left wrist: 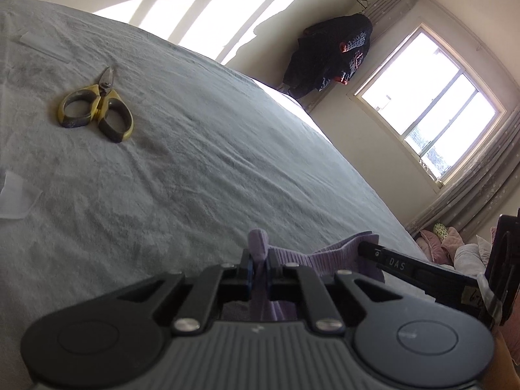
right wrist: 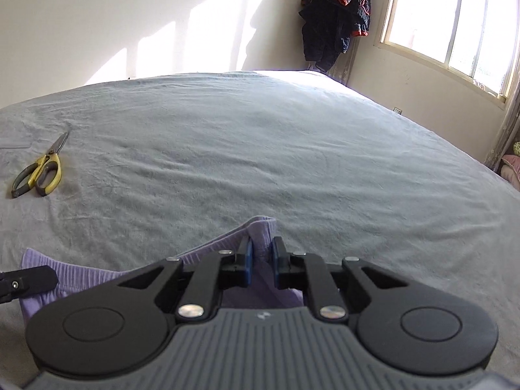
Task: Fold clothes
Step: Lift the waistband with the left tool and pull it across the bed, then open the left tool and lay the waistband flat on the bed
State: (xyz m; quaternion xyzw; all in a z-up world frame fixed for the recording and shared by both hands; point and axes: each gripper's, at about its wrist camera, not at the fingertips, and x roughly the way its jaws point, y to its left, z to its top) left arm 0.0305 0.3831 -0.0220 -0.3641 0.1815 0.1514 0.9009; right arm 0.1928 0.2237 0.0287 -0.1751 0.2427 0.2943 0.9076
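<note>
A lilac ribbed garment (left wrist: 325, 256) is stretched just above the grey bedsheet (left wrist: 211, 162) between both grippers. My left gripper (left wrist: 259, 260) is shut on one end, and a tuft of cloth sticks up between its blue pads. My right gripper (right wrist: 261, 250) is shut on the other end of the garment (right wrist: 81, 276), with a fold bunched between its pads. A finger of the right gripper (left wrist: 390, 263) shows in the left wrist view, clamped on the cloth's edge. The left gripper's finger (right wrist: 32, 281) shows at the left edge of the right wrist view. Below the grippers the garment is hidden.
Yellow-handled scissors (left wrist: 97, 110) (right wrist: 39, 172) lie on the sheet (right wrist: 260, 146) far left. White paper scraps (left wrist: 16, 198) lie near the left edge. A dark jacket (right wrist: 338, 19) hangs in the corner beside a window (right wrist: 455, 16). Pink pillows (left wrist: 448, 243) sit off the bed's right side.
</note>
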